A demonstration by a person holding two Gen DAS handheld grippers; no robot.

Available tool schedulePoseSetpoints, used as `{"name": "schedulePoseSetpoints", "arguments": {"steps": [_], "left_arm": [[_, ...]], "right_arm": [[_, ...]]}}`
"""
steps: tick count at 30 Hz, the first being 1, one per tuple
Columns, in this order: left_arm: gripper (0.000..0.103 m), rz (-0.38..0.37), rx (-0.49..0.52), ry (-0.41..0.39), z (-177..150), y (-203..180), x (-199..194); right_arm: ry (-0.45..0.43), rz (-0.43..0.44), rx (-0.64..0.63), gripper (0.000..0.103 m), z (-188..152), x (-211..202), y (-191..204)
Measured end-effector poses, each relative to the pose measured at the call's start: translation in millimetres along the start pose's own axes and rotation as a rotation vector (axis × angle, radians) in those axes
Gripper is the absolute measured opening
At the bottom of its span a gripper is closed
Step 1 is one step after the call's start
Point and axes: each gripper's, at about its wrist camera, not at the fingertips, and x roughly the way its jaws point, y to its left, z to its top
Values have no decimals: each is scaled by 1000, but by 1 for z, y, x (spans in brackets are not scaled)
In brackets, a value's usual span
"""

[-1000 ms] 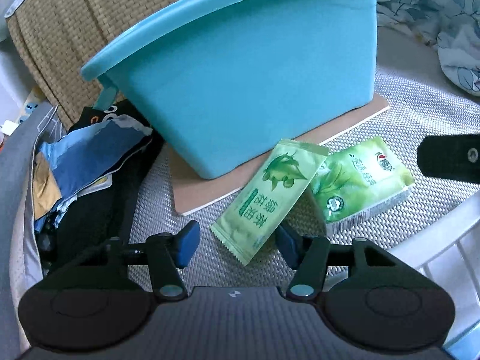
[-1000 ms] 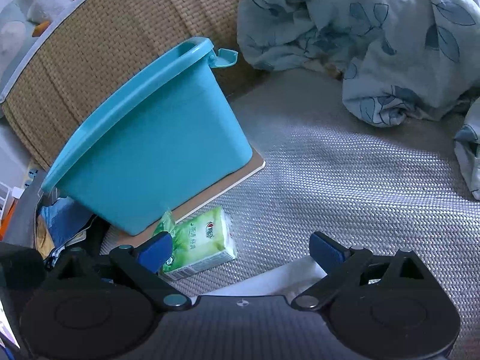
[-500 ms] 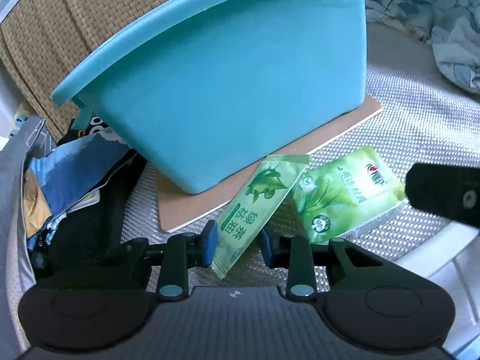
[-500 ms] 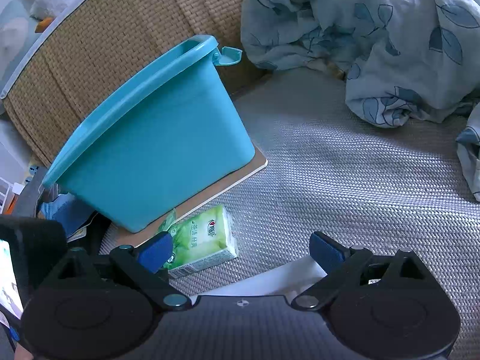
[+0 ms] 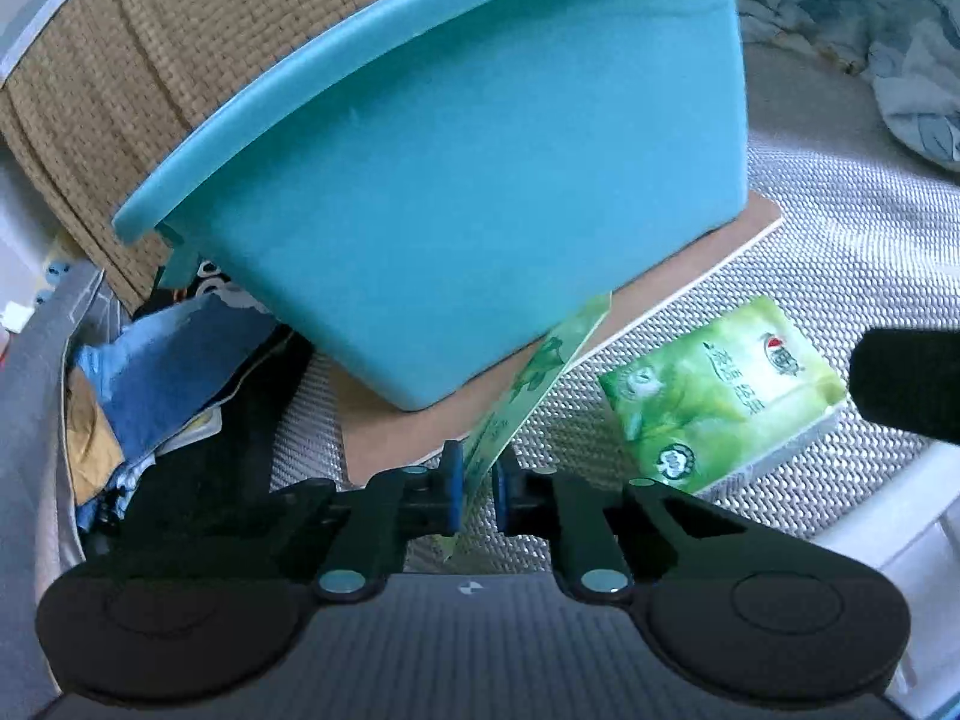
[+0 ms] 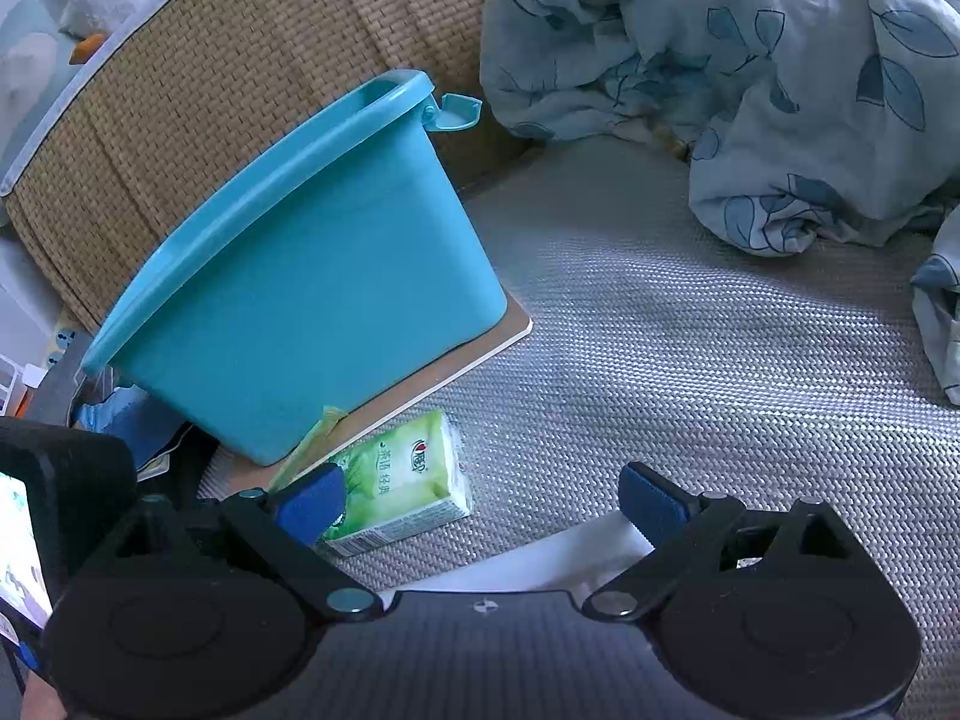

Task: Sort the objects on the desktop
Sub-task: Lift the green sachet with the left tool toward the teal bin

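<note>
Since a moment ago: left gripper (image 5: 477, 489) has just been closing its jaws, and the green sachet (image 5: 540, 378) that lay flat between them a second back now stands on edge, pinched in the blue pads.
Left gripper: jaws clamped on the lower end of the green sachet; the sachet runs up and away from the pads, its far tip against the bottom edge of the teal tub (image 5: 480, 180).
Right gripper (image 6: 480, 501): jaws wide apart, nothing between them, hanging over the near edge of the woven mat (image 6: 690, 360); same spot as a second ago.
Tissue pack (image 6: 399, 483): green and white, lying flat on the woven mat just right of the sachet, close to the near corner of the wooden board (image 6: 480, 345); the right gripper's left pad overlaps it in view, and I cannot tell whether it touches.
Teal tub: sits on the wooden board, tilted as seen through the fisheye, a handle tab (image 6: 459, 111) at its far rim.
Behind the tub: brown rattan panel (image 6: 240, 72).
Far right of the mat: crumpled leaf-print blanket (image 6: 750, 78).
Left of the tub: heap of blue and black packets (image 5: 162, 378), off the mat's left edge.
</note>
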Motion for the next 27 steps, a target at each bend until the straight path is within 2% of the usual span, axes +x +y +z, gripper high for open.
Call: {"name": "schedulePoseSetpoints", "arguments": {"steps": [5, 16, 20, 27], "left_arm": [[5, -17, -9, -8, 1, 4, -2], [3, -40, 22, -28, -2, 4, -18], [3, -24, -20, -43, -5, 10, -28], [3, -65, -145, -74, -6, 22, -61]], "right_arm": [[-1, 3, 2, 100, 0, 0, -1], [-7, -3, 15, 100, 0, -3, -2], [-6, -1, 25, 100, 1, -4, -5], [-5, 4, 32, 100, 2, -4, -6]]}}
